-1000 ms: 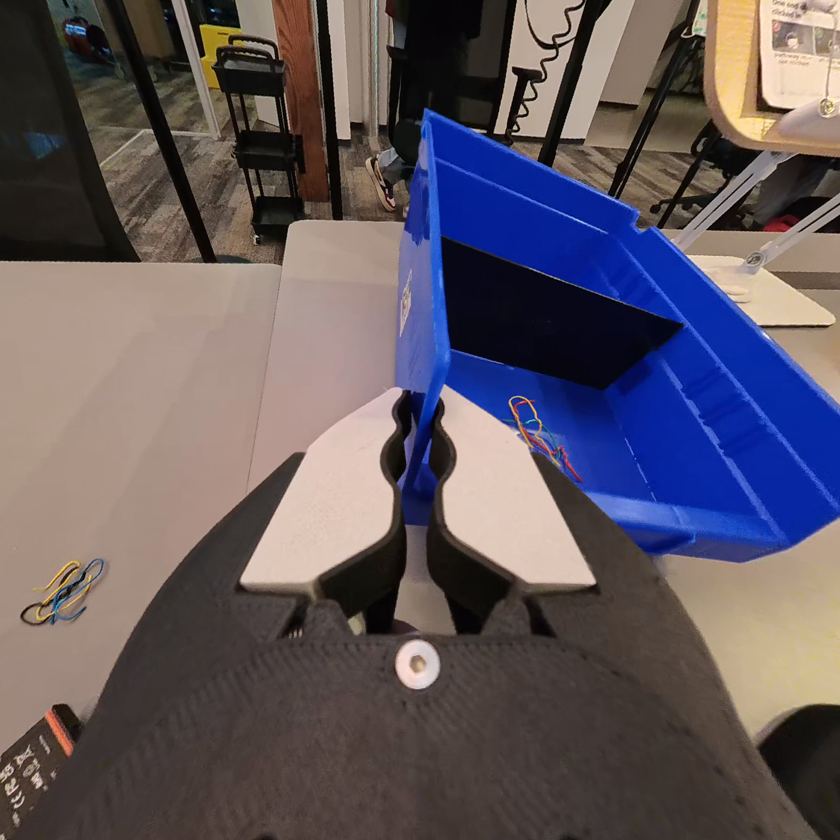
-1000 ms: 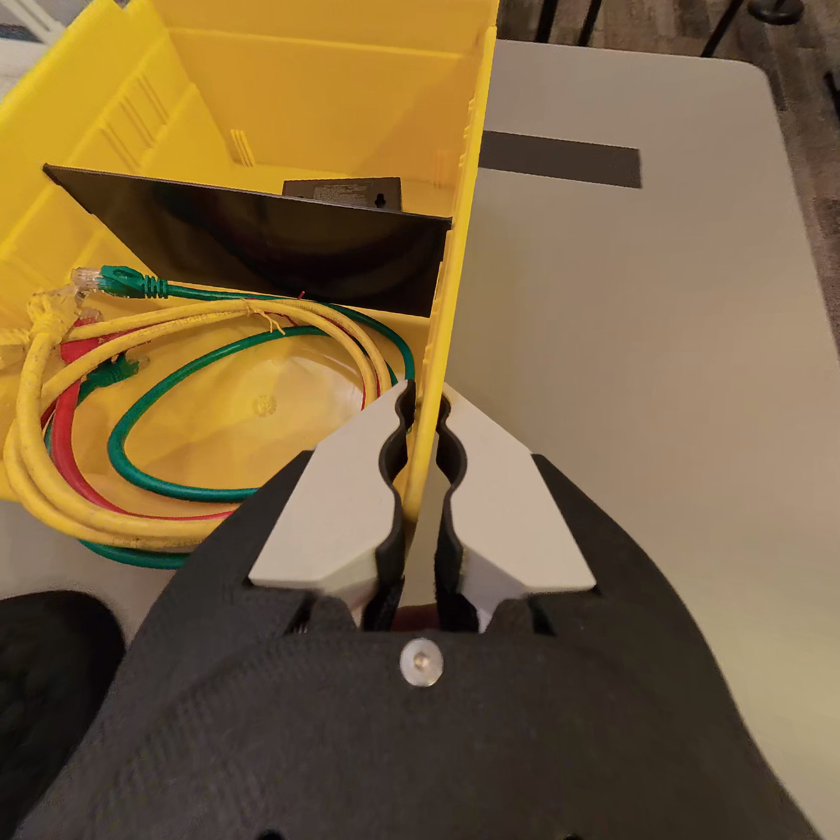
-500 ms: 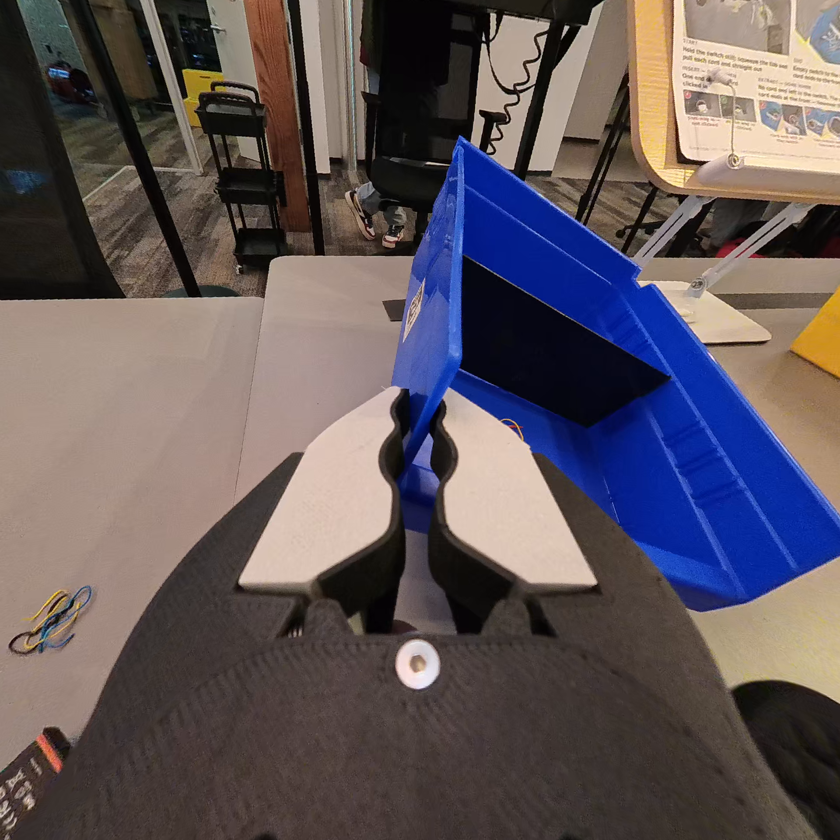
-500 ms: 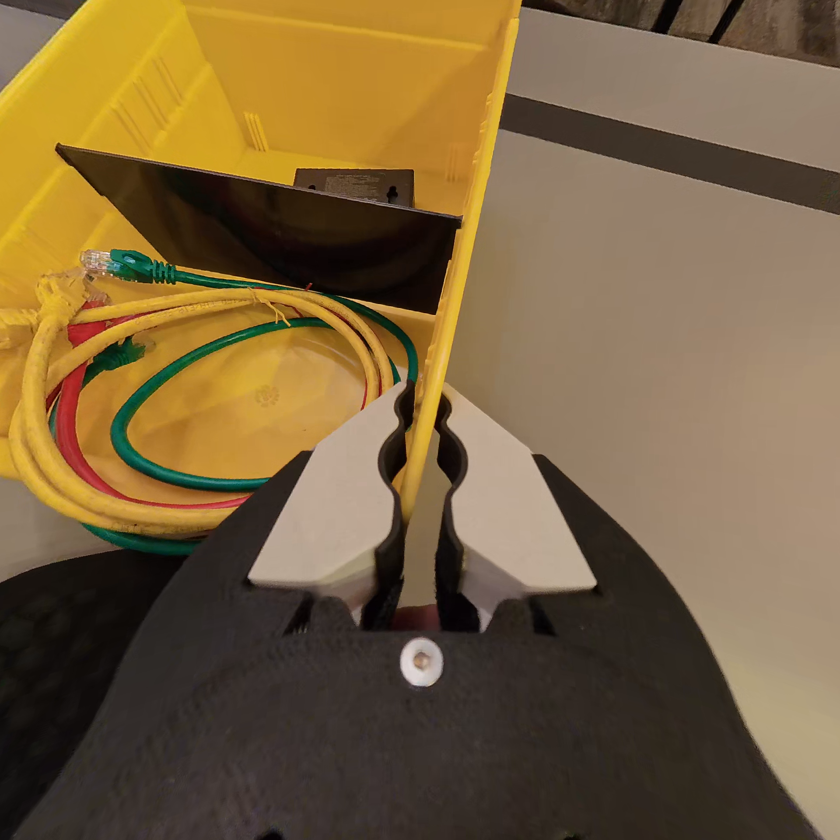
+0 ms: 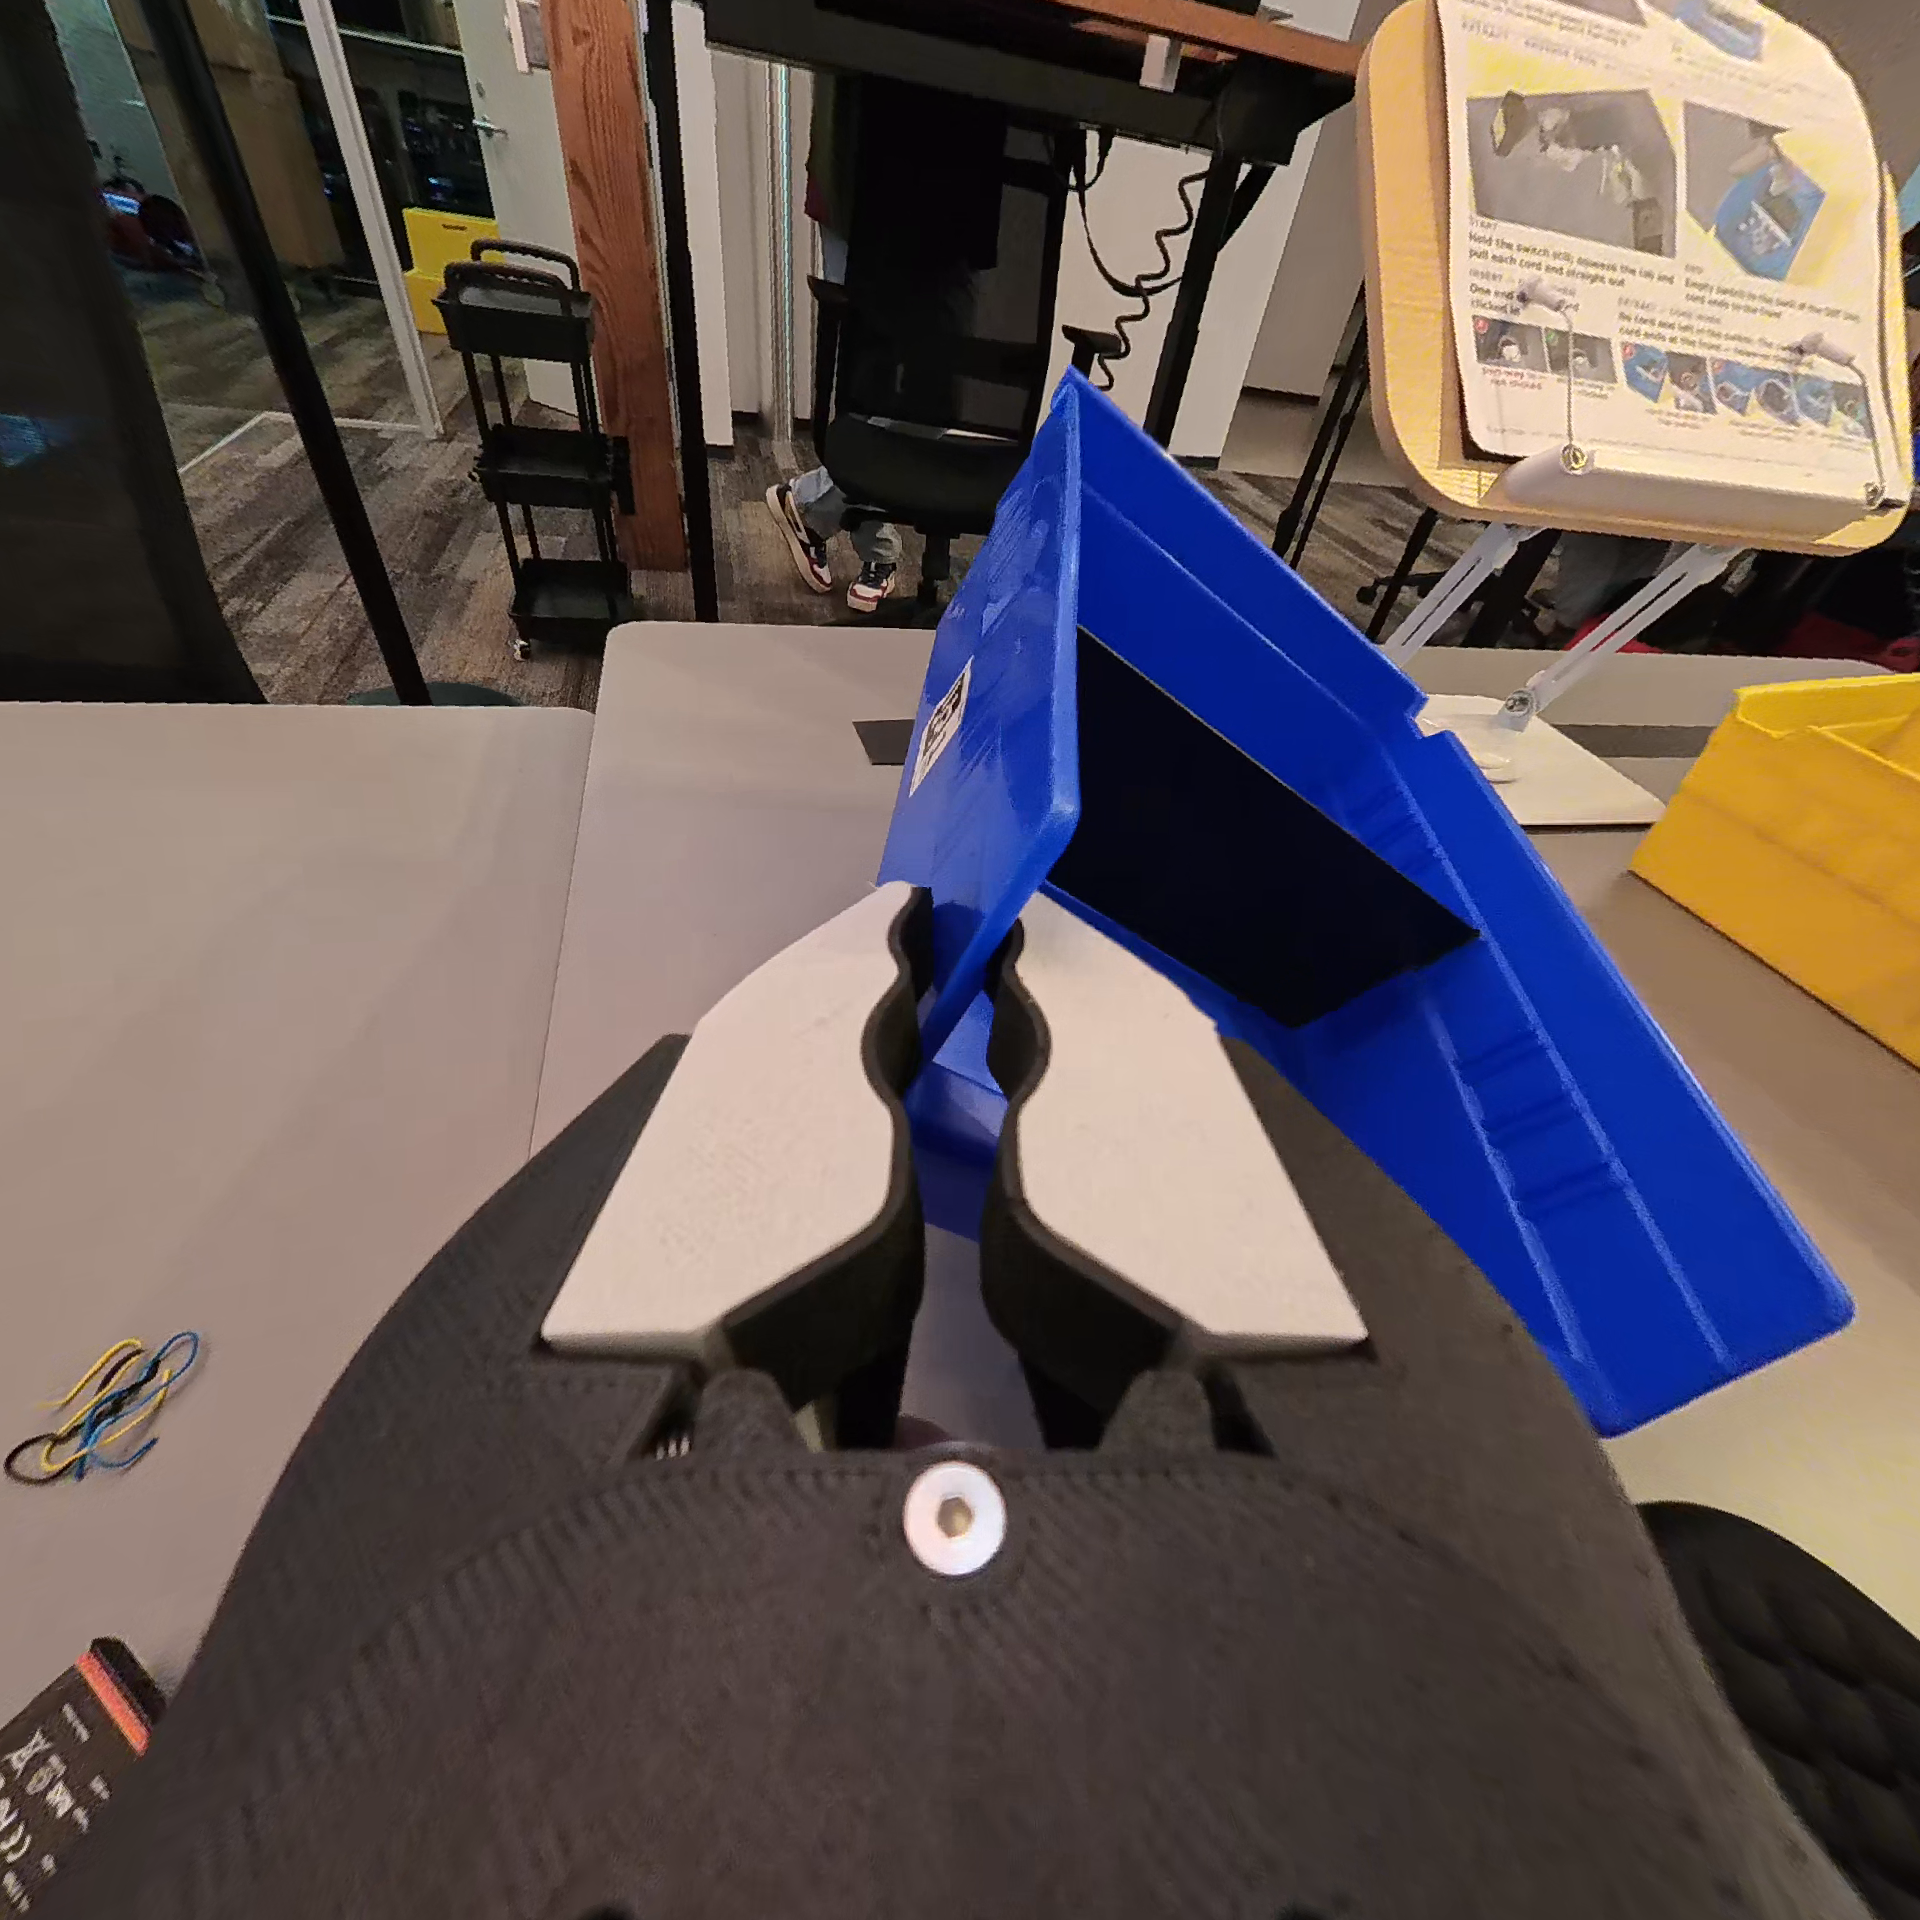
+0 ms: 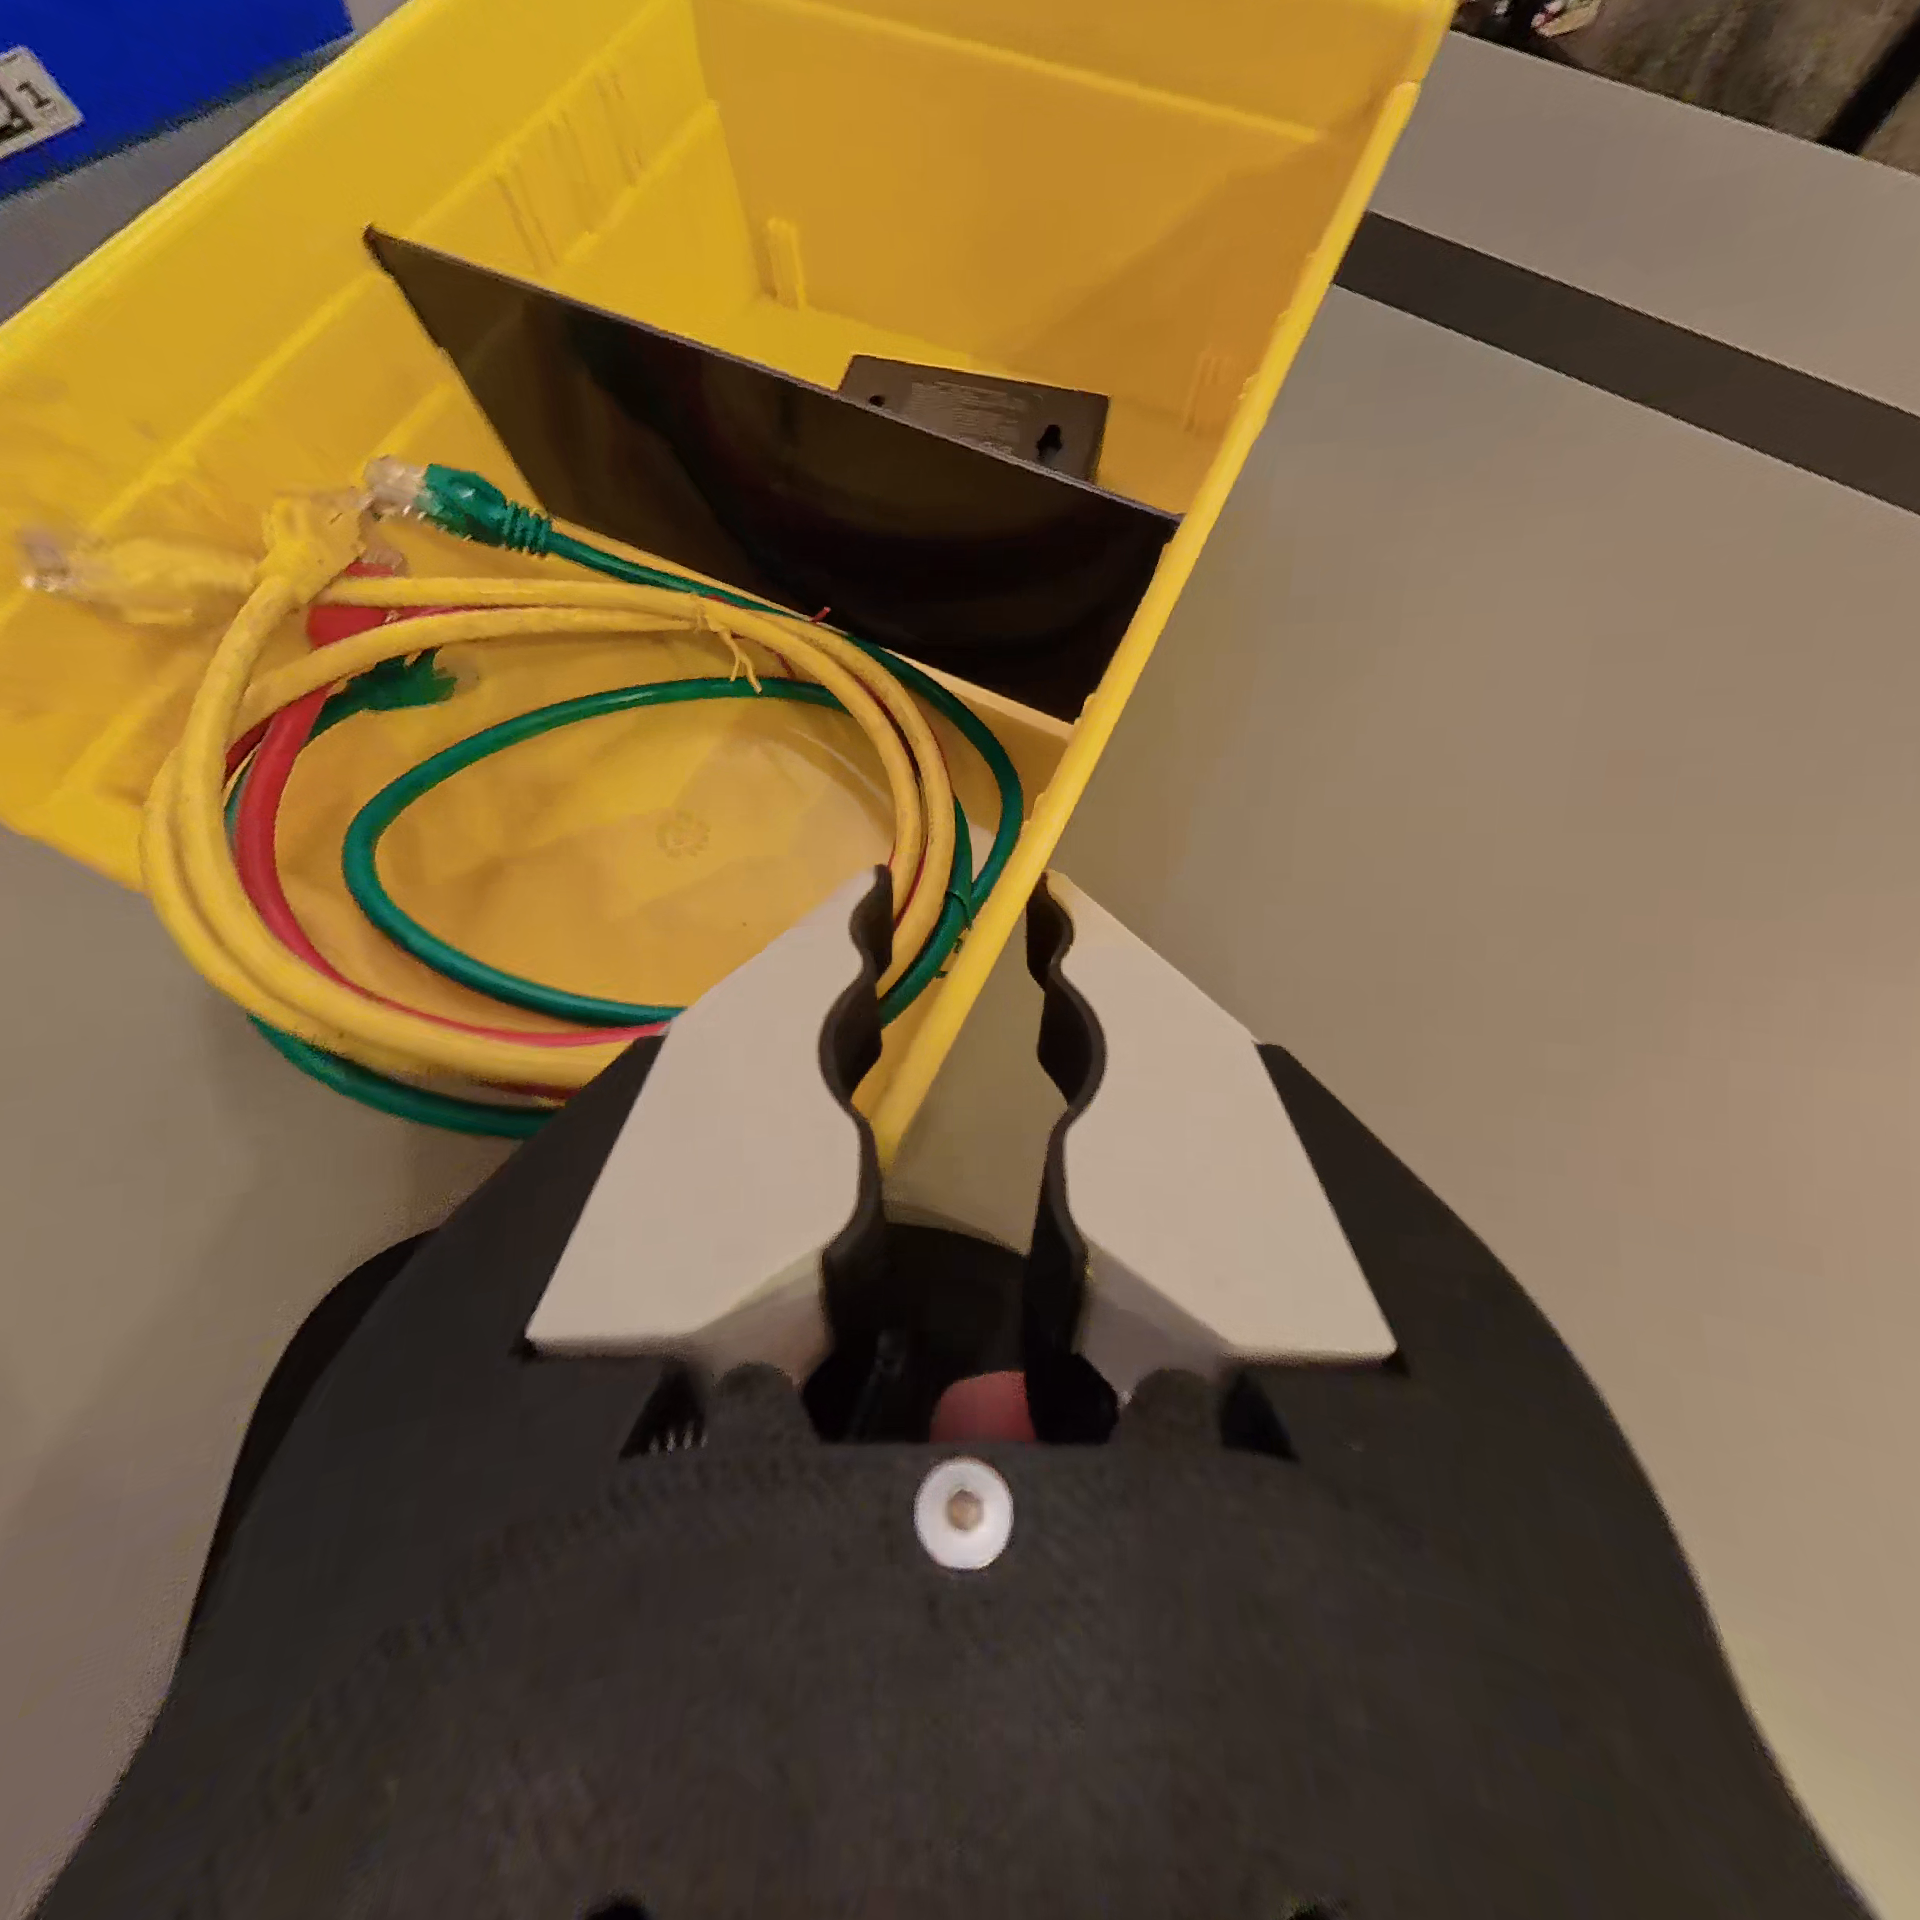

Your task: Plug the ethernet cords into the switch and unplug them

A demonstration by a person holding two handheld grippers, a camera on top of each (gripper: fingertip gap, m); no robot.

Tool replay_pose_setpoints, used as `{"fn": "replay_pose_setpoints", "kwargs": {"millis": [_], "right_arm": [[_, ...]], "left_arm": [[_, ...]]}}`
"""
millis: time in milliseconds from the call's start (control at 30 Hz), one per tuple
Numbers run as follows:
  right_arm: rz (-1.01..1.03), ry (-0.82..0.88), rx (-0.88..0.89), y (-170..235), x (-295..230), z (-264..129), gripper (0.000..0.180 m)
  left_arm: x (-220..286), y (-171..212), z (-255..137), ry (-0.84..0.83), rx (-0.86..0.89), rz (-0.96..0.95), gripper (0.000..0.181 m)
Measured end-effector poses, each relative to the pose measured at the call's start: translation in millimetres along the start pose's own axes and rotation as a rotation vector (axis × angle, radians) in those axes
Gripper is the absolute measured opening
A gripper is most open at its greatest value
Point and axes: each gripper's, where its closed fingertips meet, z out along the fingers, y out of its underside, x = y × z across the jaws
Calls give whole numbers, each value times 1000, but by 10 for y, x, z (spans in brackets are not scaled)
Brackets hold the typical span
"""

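left gripper (image 5: 958, 935) pinches the tilted blue bin (image 5: 1455, 1039) by its wall; right gripper (image 6: 961, 914), spread, straddles the yellow bin (image 6: 1195, 582) wall, cords (image 6: 582, 831) coiled inside, switch (image 6: 977, 410) behind the divider (image 6: 831, 520).

warm, even indoor light, soft shadows, strong wide-angle bending at the edges, slight motion blur in the right view

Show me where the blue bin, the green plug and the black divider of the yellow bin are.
blue bin (image 5: 1558, 1164), left wrist view, inner floor.
green plug (image 6: 457, 499), right wrist view, its boot.
black divider (image 6: 831, 499), right wrist view, its face.
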Motion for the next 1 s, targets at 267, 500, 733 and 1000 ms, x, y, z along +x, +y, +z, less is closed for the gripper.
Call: {"fn": "replay_pose_setpoints", "kwargs": {"millis": [267,500,733,1000], "right_arm": [[4,-183,71,-182,-234,-126,63],[44,-278,136,-383,-117,-8,92],[83,-372,44,-380,-229,167,88],[111,-366,48,-476,-448,263,102]], "left_arm": [[-6,-69,-96,12,29,-11,9],[53,-122,-111,39,50,-24,10],[136,-200,-138,65,68,-38,10],[158,-335,-301,78,106,-82,10]]}}
